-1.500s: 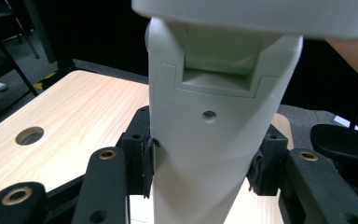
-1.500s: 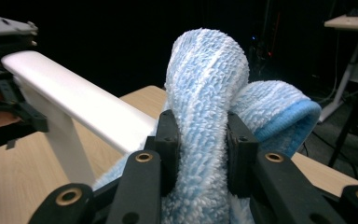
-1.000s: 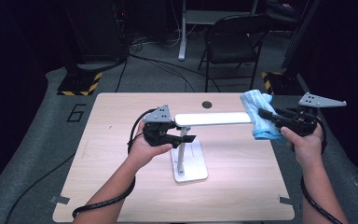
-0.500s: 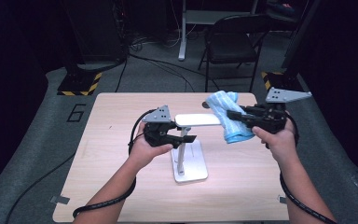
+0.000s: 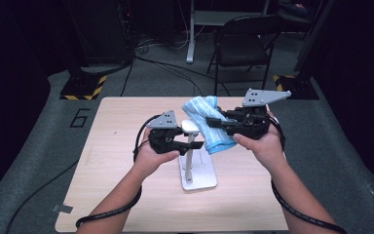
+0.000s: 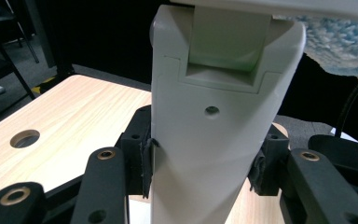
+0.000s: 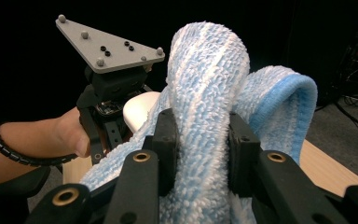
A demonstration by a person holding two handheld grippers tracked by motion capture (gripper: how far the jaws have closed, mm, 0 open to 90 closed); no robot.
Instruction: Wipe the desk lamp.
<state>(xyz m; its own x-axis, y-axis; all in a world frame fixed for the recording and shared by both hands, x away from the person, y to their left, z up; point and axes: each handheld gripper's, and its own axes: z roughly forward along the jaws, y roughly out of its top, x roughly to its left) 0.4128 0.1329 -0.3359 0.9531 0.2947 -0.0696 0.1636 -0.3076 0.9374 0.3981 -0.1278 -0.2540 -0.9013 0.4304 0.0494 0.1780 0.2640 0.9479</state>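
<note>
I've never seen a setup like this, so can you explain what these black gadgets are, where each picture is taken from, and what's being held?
A person sits at a wooden table and holds a hand-operated gripper in each hand; there is no robot arm. One picture comes from a camera above, looking down on the table. The other two come from small cameras riding on the grippers, looking along their black jaws.

On the table stands a white desk lamp on a flat base. The left gripper has its jaws shut on the lamp's upright post, seen close up in the left gripper view.

The right gripper is shut on a blue and white fluffy cloth and holds it against the lamp's head, probably to wipe it. Behind the table is a dark folding chair.
</note>
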